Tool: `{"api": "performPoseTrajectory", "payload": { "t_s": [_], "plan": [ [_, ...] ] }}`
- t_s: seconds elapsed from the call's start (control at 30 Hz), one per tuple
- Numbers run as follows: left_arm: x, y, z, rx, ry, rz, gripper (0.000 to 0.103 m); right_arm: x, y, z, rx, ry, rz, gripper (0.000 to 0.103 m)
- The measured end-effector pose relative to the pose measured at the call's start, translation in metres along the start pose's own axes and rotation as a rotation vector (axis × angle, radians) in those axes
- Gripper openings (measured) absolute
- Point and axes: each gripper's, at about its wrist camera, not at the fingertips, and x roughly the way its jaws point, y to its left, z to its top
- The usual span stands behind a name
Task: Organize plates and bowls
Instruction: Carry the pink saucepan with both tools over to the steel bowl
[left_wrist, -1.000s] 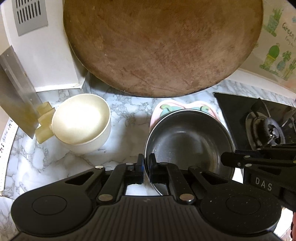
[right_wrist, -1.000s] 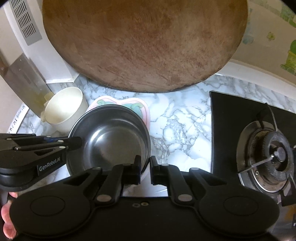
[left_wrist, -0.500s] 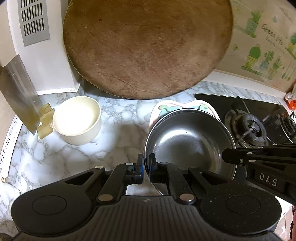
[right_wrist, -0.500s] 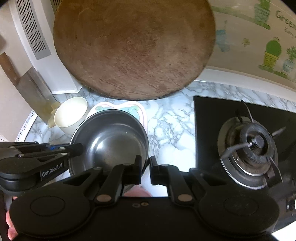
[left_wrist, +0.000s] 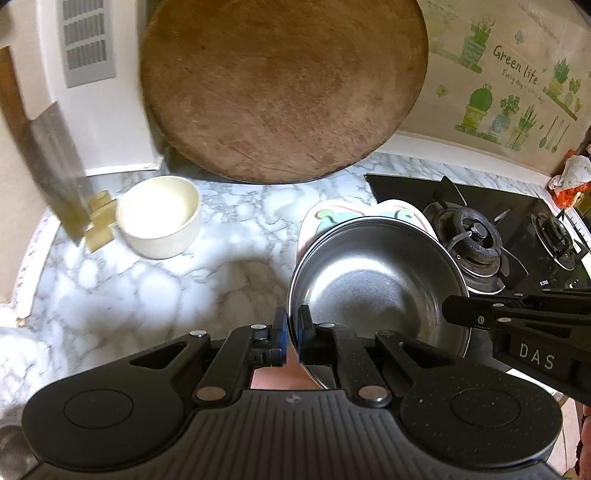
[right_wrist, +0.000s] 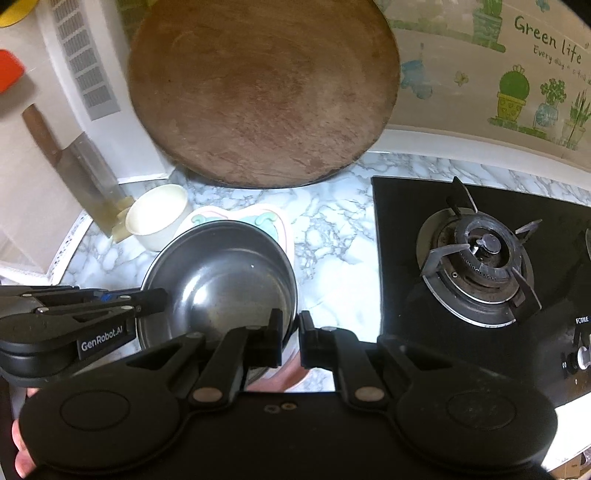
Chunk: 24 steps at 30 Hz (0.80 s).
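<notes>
The left hand-held gripper (left_wrist: 291, 332) is clenched on the near left rim of the metal bowl (left_wrist: 373, 291), its two pads pinching the thin edge between them. The right hand-held gripper (right_wrist: 291, 334) grips the opposite side of the same stack, its jaws nearly closed around the bowl's rim and, it seems, the edge of the pink plate (right_wrist: 275, 221) under it; exactly what its pads press on is partly hidden. The bowl sits nested on that pink plate, whose patterned far edge peeks out behind it, and both appear to be held up off the marble table (left_wrist: 155, 295) rather than resting on it, though the gap cannot be seen directly. Farther out, a cream bowl (left_wrist: 159, 216) stands alone on the table just beside a cleaver (left_wrist: 59, 173) leaning against the wall, with a big round wooden board (left_wrist: 284, 88) propped behind and a gas stove (right_wrist: 480, 258) off to the right. As a judgement, the sorting is partway: two pieces are already stacked and in hand, while the cream bowl is still apart and a final resting place for the stack is not yet evident.
</notes>
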Motion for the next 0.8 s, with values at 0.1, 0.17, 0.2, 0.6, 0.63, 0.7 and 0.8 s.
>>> {"api": "performPoseTrajectory", "payload": {
  "t_s": [0.1,0.17,0.2,0.6,0.63,0.7,0.8],
  "plan": [
    [-0.013,0.012,-0.008,-0.016,0.001,0.020,0.004,-0.006,0.013,-0.006,-0.010,0.004,0.020,0.010],
    [-0.022,0.022,-0.014,-0.031,-0.002,0.040,0.004,-0.009,0.025,-0.011,-0.024,0.006,0.034,0.010],
    [-0.027,0.028,-0.019,-0.037,-0.005,0.049,0.004,-0.010,0.032,-0.013,-0.032,0.007,0.041,0.010],
    [-0.091,0.113,-0.071,-0.164,-0.032,0.182,0.004,-0.016,0.127,-0.042,-0.148,0.022,0.160,0.009],
    [-0.096,0.121,-0.075,-0.173,-0.032,0.195,0.004,-0.016,0.138,-0.044,-0.163,0.023,0.172,0.009],
    [-0.106,0.136,-0.084,-0.198,-0.027,0.222,0.004,-0.016,0.156,-0.047,-0.185,0.030,0.197,0.009],
    [-0.119,0.160,-0.097,-0.235,-0.025,0.259,0.004,-0.014,0.185,-0.052,-0.222,0.045,0.237,0.009]
  ]
}}
